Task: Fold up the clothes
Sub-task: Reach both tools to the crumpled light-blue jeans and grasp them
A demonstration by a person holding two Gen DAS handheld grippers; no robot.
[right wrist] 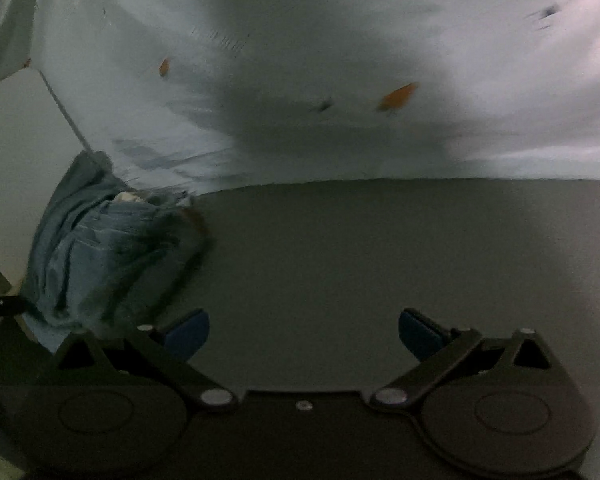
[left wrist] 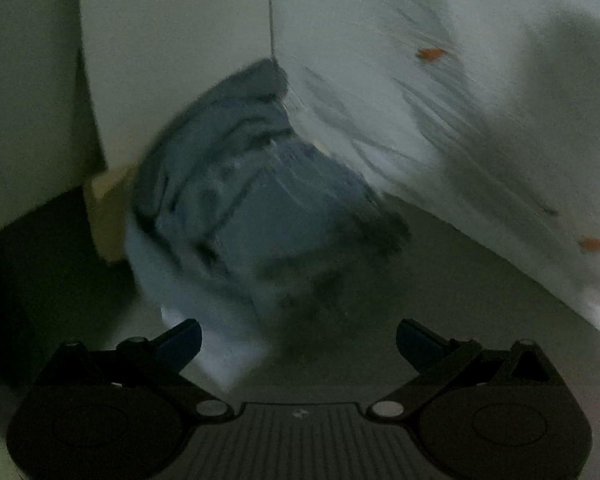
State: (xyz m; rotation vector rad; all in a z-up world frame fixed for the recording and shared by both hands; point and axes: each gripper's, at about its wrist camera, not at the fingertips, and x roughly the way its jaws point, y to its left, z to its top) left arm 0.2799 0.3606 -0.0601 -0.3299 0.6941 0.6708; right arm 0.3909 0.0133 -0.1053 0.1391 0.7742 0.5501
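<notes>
Blue-grey clothes (left wrist: 236, 200) heaped on the grey table (right wrist: 340, 260), in the corner against the white wall (right wrist: 340, 40).

Left gripper (left wrist: 298, 340) points level at the heap from just in front, jaws apart and empty. Right gripper (right wrist: 304, 332) hovers to the heap's right over bare table, jaws likewise apart, gripping nothing.

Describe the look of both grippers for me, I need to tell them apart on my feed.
They look identical: left gripper and right gripper each have a black ribbed body, round black housings, silver pivot pins and blue-padded fingers. No cables, markings or sleeves show.
</notes>
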